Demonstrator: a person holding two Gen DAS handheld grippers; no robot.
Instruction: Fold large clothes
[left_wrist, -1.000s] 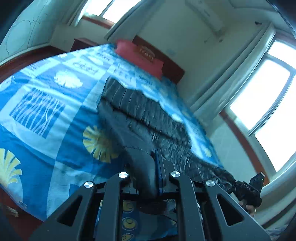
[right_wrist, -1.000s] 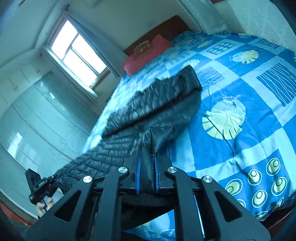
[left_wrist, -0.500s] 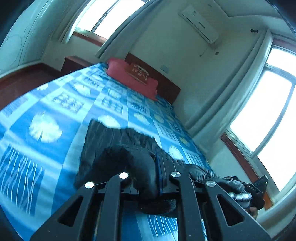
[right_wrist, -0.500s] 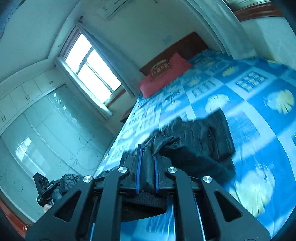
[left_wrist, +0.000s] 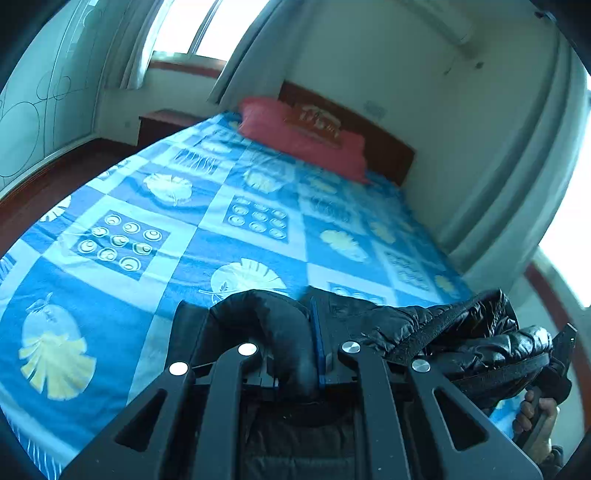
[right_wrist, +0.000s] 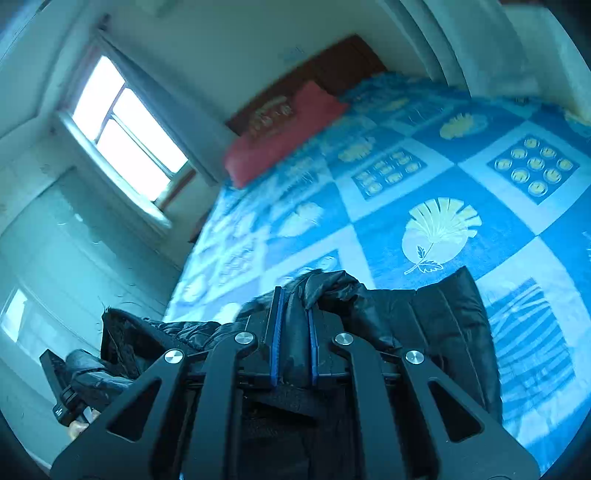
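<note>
My left gripper is pinched tight on a fold of the black puffer jacket, and my right gripper clamps another fold of it between its blue pads. The jacket stretches between the two tools, bunched right at the fingertips and draping below them, over the near end of the blue patterned bed cover; the red pillow lies far beyond it

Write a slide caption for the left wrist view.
Left claw shut on black jacket above blue bedspread.
</note>
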